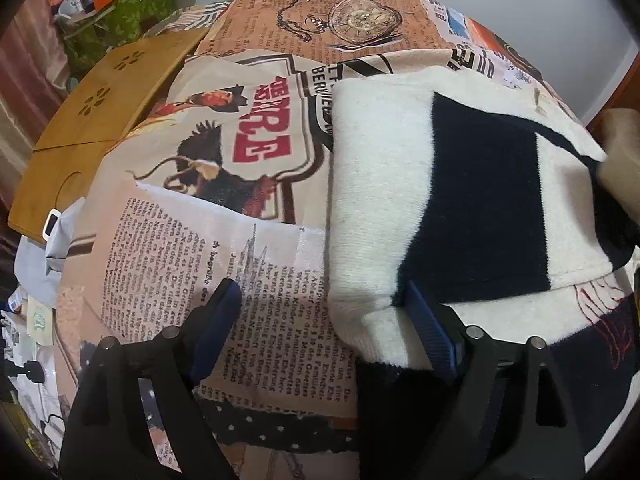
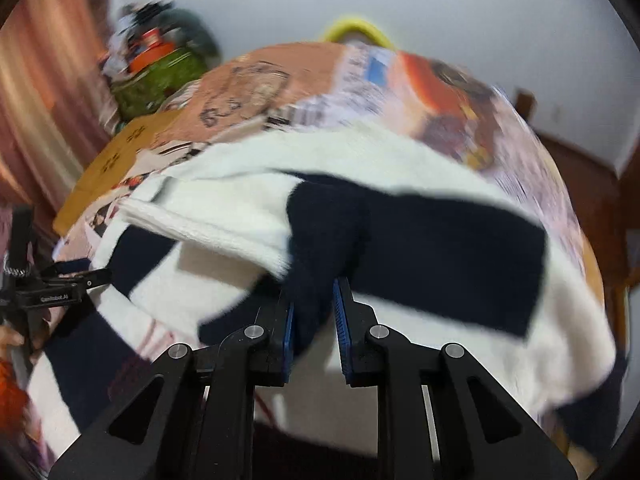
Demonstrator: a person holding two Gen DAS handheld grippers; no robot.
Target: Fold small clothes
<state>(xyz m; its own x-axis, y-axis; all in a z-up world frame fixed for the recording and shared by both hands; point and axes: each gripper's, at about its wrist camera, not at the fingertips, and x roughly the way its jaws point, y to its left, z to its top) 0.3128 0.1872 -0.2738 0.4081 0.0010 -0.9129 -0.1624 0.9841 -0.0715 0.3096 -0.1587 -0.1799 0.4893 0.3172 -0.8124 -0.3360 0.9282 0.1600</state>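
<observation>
A fuzzy white garment with navy blocks [image 1: 460, 200] lies partly folded on a newspaper-print cloth [image 1: 256, 272]. My left gripper [image 1: 324, 316] is open; its right finger [image 1: 432, 332] touches the garment's near edge and its left finger [image 1: 216, 320] is over the printed cloth. In the right wrist view, which is blurred, my right gripper [image 2: 314, 320] is shut on a navy fold of the garment [image 2: 320, 248] and holds it lifted above the rest of the garment. The left gripper's body shows at the far left [image 2: 60, 288].
A wooden lap table [image 1: 88, 132] lies at the left of the bed. A green box with clutter [image 1: 120, 16] stands behind it. Papers and small items [image 1: 32, 320] lie at the lower left. A yellow object [image 2: 356, 28] sits at the far edge. Wooden furniture [image 2: 580, 184] stands right.
</observation>
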